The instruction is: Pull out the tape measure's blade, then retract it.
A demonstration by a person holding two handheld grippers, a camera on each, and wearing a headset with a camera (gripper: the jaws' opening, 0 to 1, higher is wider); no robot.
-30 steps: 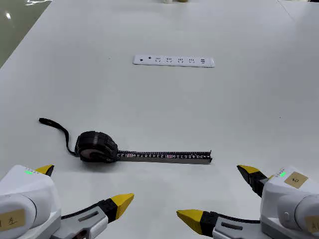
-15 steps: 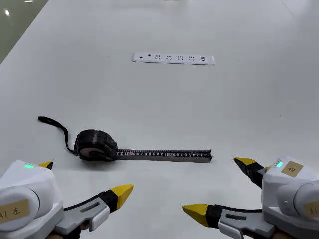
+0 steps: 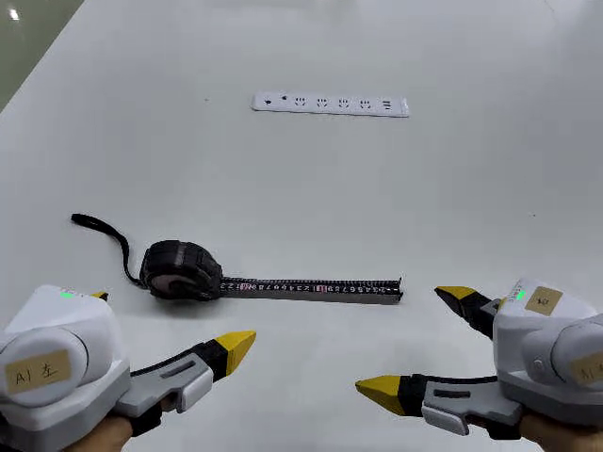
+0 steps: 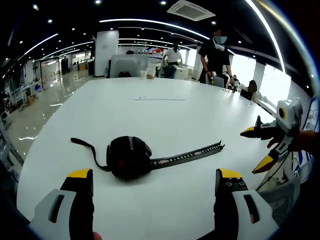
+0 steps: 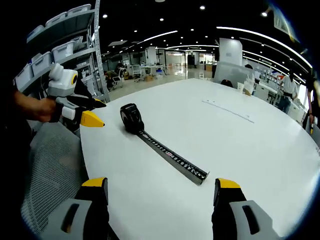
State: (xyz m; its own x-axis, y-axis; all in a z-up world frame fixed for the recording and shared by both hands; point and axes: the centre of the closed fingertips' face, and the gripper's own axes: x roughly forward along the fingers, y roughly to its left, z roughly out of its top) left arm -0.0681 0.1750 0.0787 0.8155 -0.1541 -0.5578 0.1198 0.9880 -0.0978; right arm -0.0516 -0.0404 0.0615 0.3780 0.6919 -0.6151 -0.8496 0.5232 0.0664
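The tape measure (image 3: 182, 270), a round black case, lies on the white tabletop (image 3: 330, 188) toward the person's left. Its blade (image 3: 311, 288) is extended flat along the surface to the right and ends in a small hook (image 3: 399, 286). A black wrist strap (image 3: 102, 229) runs from the case's left side and curves away across the tabletop. The left gripper (image 3: 174, 315) hovers near the case on the person's side without touching it, and its yellow-tipped fingers are spread wide and empty. In the left gripper view the case sits ahead, between the two fingertips. The right gripper (image 3: 402, 339) hovers just short of the blade's hooked end, also clear of it, with its fingers equally wide apart and empty. In the right gripper view the hook lies ahead, between them. Farther across the tabletop, well apart from the tape measure, lies a white power strip (image 3: 330, 103). In the left gripper view people (image 4: 216, 47) stand beyond the tabletop's far edge. In the right gripper view, shelves (image 5: 60, 40) with bins rise at the left.
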